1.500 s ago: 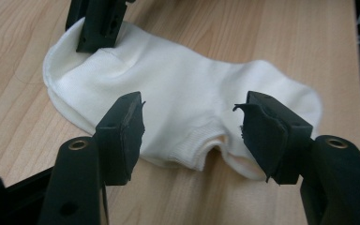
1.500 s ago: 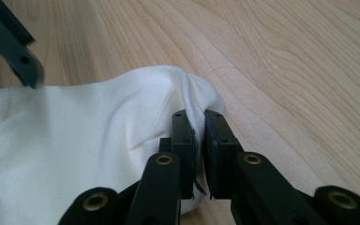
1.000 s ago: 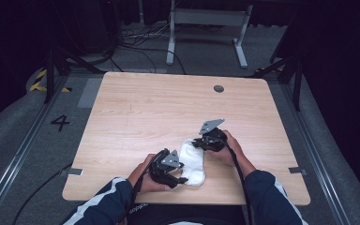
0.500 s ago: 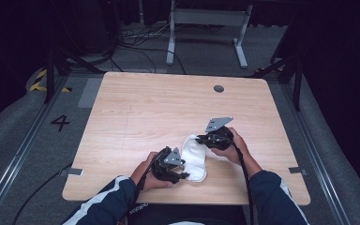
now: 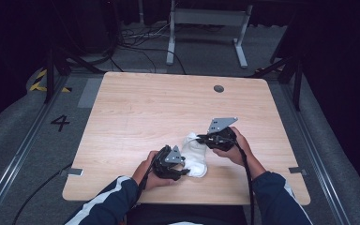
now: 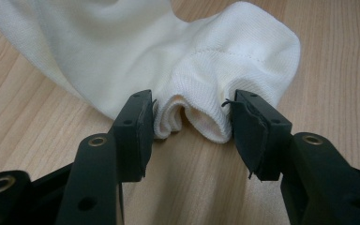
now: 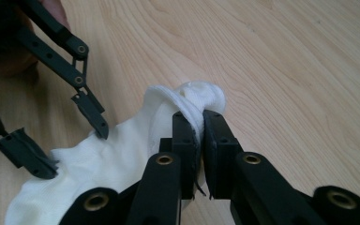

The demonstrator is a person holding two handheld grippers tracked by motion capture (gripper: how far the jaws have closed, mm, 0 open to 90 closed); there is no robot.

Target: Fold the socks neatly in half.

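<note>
Lying near the front edge of the wooden table [image 5: 136, 108], at about six o'clock from its middle in the high view: a white sock [image 5: 194, 154], crumpled, stretched between the two grippers.

At the sock's eight o'clock end: left gripper [image 5: 183, 169], held in the left hand [image 5: 147, 172], dark sleeve with a white stripe [image 5: 108, 199] entering from the bottom edge. Seen along its own black jaws in the left gripper view: left gripper [image 6: 191, 123] about half open, jaws just closing, one pad at either side of a bunched fold of the sock [image 6: 201, 79] (touching or nearly so at both sides; a firm pinch not to be told). Sock resting on the table [image 6: 37, 117] there.

At the sock's two o'clock end: right gripper [image 5: 200, 138], grey three-cornered plate on top, in the right hand [image 5: 234, 147]. From the right gripper view: right gripper [image 7: 199, 123] narrow, jaws nearly together and clamped on a thin layer of the sock [image 7: 122, 154] at its rolled end, that end lifted off the table [image 7: 286, 70]. Farther off, at ten o'clock in the same view: left gripper [image 7: 77, 152] with its jaw tips down on the cloth.
</note>
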